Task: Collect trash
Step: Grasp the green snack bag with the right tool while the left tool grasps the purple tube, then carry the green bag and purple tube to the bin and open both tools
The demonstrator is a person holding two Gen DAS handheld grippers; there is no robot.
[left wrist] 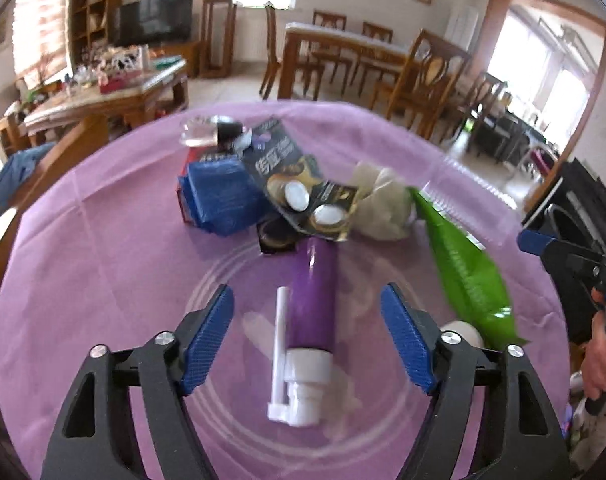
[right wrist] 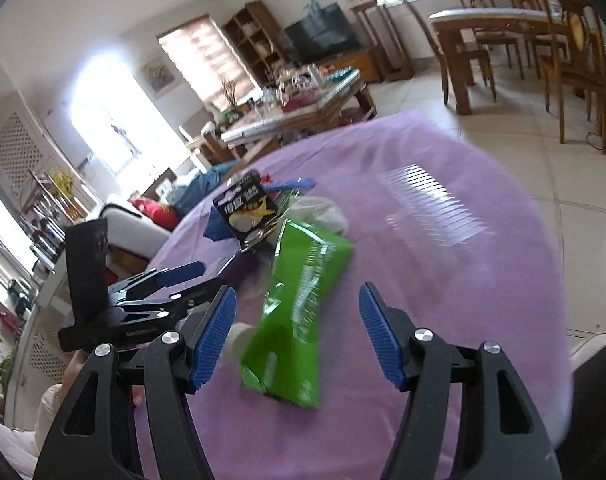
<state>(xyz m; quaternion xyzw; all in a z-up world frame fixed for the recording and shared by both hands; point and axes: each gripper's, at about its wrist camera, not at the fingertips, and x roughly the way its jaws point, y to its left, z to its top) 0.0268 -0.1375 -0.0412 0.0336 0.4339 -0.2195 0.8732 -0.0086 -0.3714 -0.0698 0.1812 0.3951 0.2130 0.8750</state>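
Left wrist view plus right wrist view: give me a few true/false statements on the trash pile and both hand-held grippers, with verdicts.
1. The left hand-held gripper stands open over the purple pump bottle. True.
2. The purple pump bottle stands upright. False: it lies on its side on the purple tablecloth.
3. The right hand-held gripper is clamped on the green pouch. False: its jaws are open, pads clear of the pouch.
4. A blue box lies left of the black snack wrapper. True.
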